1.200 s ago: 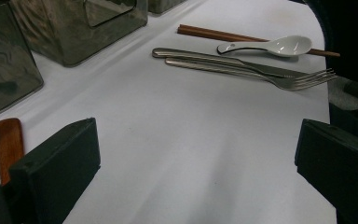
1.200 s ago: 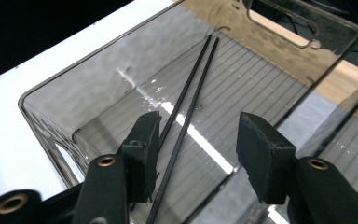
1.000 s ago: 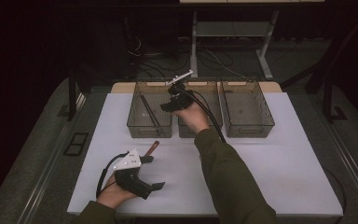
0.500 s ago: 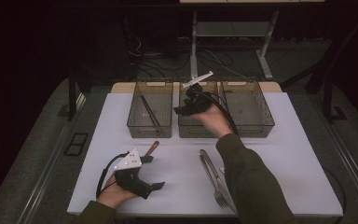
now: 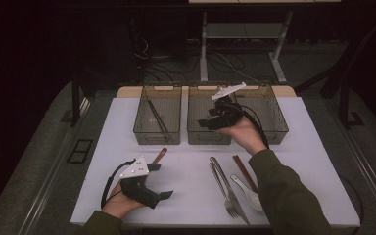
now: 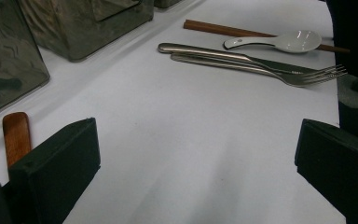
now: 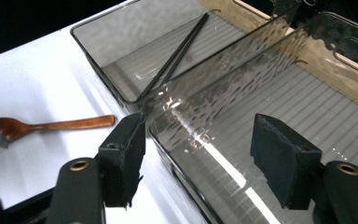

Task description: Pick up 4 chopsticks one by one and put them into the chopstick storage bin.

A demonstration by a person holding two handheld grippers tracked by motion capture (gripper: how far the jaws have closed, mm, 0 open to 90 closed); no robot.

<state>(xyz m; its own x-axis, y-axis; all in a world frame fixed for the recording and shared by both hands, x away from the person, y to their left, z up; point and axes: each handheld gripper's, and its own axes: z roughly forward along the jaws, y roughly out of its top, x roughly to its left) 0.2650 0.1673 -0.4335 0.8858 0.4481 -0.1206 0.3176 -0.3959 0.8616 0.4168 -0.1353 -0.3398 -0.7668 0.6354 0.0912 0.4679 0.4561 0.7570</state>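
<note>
Now right gripper (image 5: 210, 119) has shifted rightward from the left smoky clear plastic bin (image 5: 158, 132) holding black chopsticks (image 5: 156, 116) to over the middle bin (image 5: 203, 134), jaws just widened, empty; left gripper (image 5: 159, 181) jaws wide, empty.

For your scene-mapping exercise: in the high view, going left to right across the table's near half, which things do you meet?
Left gripper → wooden spoon → knife and fork → brown chopsticks → white spoon.
</note>
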